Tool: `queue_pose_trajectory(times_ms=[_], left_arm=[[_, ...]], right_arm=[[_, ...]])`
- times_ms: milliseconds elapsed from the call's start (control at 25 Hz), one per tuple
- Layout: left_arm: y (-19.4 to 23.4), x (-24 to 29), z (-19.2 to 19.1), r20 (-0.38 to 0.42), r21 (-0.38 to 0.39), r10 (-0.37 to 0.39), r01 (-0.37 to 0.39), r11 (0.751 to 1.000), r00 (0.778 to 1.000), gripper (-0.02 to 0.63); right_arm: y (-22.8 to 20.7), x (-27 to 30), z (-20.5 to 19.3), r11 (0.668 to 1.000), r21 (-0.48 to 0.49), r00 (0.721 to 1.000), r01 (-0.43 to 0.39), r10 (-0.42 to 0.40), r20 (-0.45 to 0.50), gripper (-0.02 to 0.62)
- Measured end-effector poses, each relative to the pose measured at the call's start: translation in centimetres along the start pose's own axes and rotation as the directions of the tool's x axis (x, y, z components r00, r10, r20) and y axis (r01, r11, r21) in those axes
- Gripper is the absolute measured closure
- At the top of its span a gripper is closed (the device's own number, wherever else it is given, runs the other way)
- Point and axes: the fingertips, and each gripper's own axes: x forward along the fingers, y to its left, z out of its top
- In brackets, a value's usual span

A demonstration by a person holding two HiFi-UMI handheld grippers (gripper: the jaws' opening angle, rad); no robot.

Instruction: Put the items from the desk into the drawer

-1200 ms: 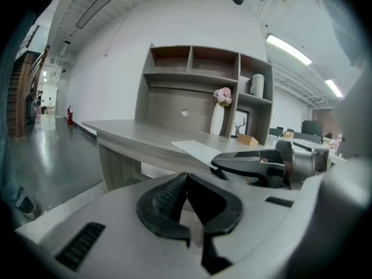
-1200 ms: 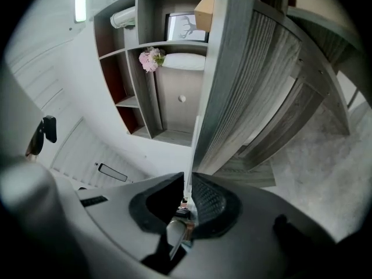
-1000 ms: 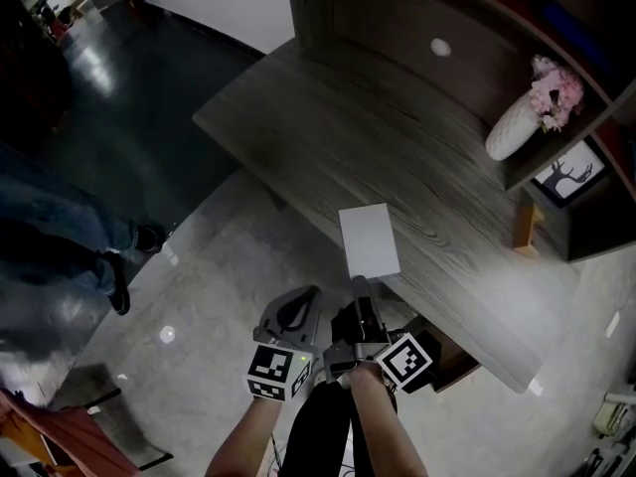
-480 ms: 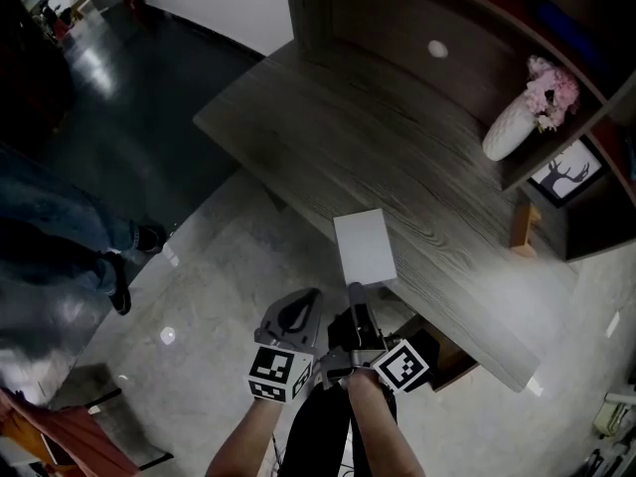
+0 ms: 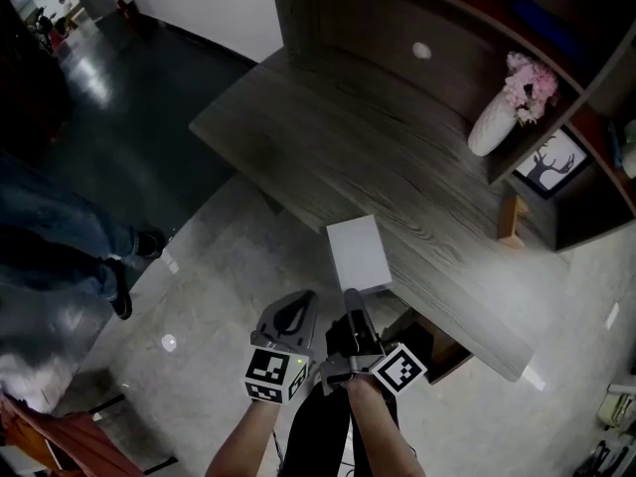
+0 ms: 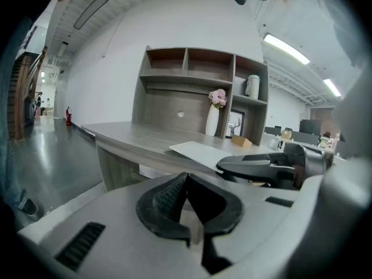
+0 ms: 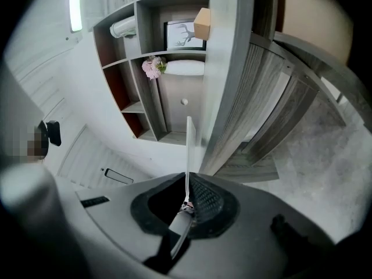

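A thin white sheet [image 5: 358, 253] sticks out over the front edge of the grey wooden desk [image 5: 328, 127]. My right gripper [image 5: 350, 296] is shut on its near edge; in the right gripper view the sheet [image 7: 189, 147] stands edge-on, pinched at my right gripper [image 7: 187, 205]. My left gripper [image 5: 291, 313] hangs just left of it over the floor, below the desk edge. In the left gripper view my left gripper [image 6: 185, 197] is shut with nothing held, and the sheet [image 6: 200, 151] shows ahead. A brown box-like part [image 5: 437, 344], perhaps the drawer, shows under the desk.
On the desk's shelf unit stand a white vase with pink flowers [image 5: 494, 122], a framed deer picture [image 5: 545, 164] and a small wooden block [image 5: 510, 217]. A person's legs [image 5: 60, 256] stand on the dark floor at left.
The right gripper has drawn back a little toward me with the white sheet, which now overhangs the desk edge further. The left gripper has stayed put.
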Motion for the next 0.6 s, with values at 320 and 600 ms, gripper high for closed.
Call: queue_pose_trajectory(times_ms=[320,600], left_arm=[[-1.7,-1.6,0.7,-0.011,0.021,-0.032,0.032,0.999,0.999,0.595],[-4.8,-2.5,1.6,-0.011,0.038,-0.095,0.095,0.995,0.995,0.595]], right_arm=[[2.5,-2.6,-0.1,1.0,-0.03,1.0,-0.006,0.005,-0.022,0.571],[4.2,-5.5,0.8,0.999,-0.04,1.0,0.011,-0.011,0.004,0.571]])
